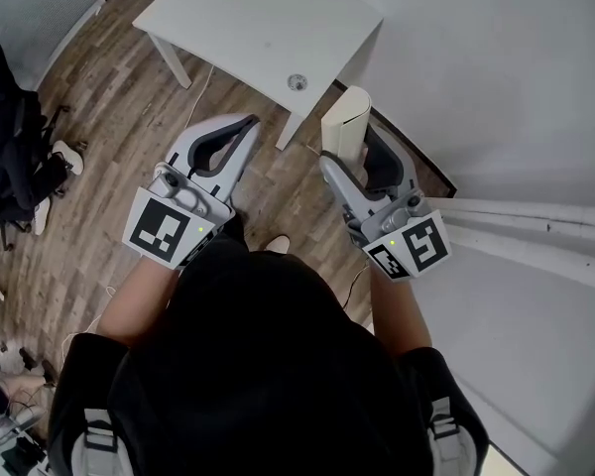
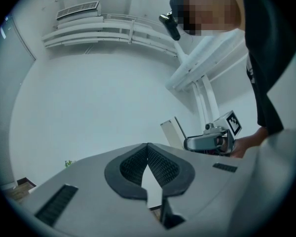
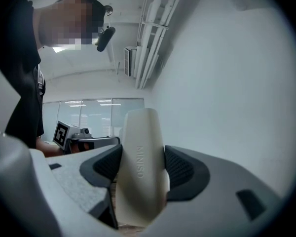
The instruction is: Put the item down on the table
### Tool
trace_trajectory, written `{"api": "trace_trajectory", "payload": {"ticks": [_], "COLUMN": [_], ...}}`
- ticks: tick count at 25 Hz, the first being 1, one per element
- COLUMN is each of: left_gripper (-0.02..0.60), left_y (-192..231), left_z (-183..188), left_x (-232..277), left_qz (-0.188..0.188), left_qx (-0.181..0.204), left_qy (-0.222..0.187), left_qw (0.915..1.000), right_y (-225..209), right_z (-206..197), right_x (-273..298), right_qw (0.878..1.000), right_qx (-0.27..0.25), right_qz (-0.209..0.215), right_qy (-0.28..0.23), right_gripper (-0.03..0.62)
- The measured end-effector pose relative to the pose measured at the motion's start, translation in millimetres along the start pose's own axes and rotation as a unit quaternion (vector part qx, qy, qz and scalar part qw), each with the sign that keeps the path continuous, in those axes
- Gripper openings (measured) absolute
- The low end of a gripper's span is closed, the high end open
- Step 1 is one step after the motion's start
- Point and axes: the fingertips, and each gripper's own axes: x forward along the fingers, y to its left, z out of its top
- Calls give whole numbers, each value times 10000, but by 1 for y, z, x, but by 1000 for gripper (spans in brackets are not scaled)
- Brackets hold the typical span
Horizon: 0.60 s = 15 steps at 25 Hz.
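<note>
Case, cream and marked MINISO, stands upright, clamped between the pads of my right gripper at 1 o'clock, in the air short of the white table at 12; left gripper at 11, jaws pressed tip to tip

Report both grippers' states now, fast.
Left gripper: closed, jaws meeting at the tips, nothing between them.
Right gripper: closed on the cream MINISO-marked item.
</note>
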Motion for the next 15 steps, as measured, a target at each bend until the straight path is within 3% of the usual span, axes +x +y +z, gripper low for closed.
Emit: {"api": "trace_trajectory", "payload": {"ticks": [7, 15], "left_gripper": [-6, -6], "left_y": [78, 180], "left_z": [-10, -10], "left_x": [17, 22], "left_qz": [-229, -447], "left_qx": [-47, -141], "left_qy": [132, 14], "left_qw": [9996, 9989], "right_y": [-20, -26], "right_z": [-4, -1], "right_x": [76, 179], "right_qw": [9997, 9987], "right_qx": [-64, -139], "right_qz": [-205, -436], "right_qy": [152, 235], "right_gripper": [277, 277]}}
